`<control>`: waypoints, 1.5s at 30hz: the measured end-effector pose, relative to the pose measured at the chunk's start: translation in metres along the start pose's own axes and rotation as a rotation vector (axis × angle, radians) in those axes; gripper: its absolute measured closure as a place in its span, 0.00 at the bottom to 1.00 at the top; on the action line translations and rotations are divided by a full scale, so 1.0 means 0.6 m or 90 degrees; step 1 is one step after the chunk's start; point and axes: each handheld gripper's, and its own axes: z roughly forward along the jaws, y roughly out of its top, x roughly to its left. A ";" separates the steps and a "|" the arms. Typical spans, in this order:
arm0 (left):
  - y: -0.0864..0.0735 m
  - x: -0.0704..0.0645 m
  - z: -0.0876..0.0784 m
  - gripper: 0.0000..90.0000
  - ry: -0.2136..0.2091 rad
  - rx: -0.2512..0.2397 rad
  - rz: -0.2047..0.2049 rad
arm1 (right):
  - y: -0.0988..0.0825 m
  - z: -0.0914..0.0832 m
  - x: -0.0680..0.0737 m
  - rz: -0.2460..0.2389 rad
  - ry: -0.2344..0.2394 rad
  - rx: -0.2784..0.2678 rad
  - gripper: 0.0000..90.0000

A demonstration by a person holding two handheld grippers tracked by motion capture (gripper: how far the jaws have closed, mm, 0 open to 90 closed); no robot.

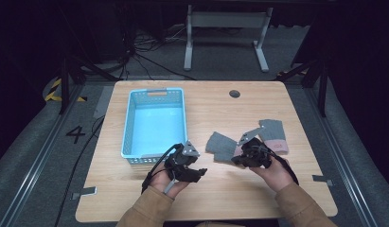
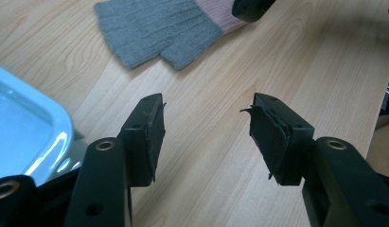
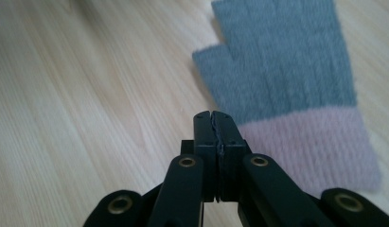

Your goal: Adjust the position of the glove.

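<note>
Tabletop (image 1: 216, 189): glove (image 3: 287, 90) beside R gripper (image 3: 215, 116)

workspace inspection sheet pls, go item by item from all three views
surface: light wooden table, round hole near far edge
job's things: two grey gloves with pink cuffs, left glove and right glove, flat on the wood; blue basket, nothing seen inside
clutter: nothing seen
grippers: left gripper open, nothing between; right gripper shut, nothing held, beside a glove cuff
cables: black cable trails from left gripper; more on the floor
surroundings: dark room, white frame legs behind
</note>
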 end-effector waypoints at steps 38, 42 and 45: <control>-0.007 0.017 -0.019 0.51 0.009 -0.017 -0.022 | 0.102 0.115 -0.040 0.041 -0.022 0.022 0.99; -0.006 0.017 -0.018 0.51 0.008 -0.019 -0.023 | 0.098 0.112 -0.035 0.033 -0.016 0.029 0.99; -0.005 0.017 -0.018 0.51 0.008 -0.018 -0.020 | 0.093 0.109 -0.031 0.027 -0.010 0.034 0.99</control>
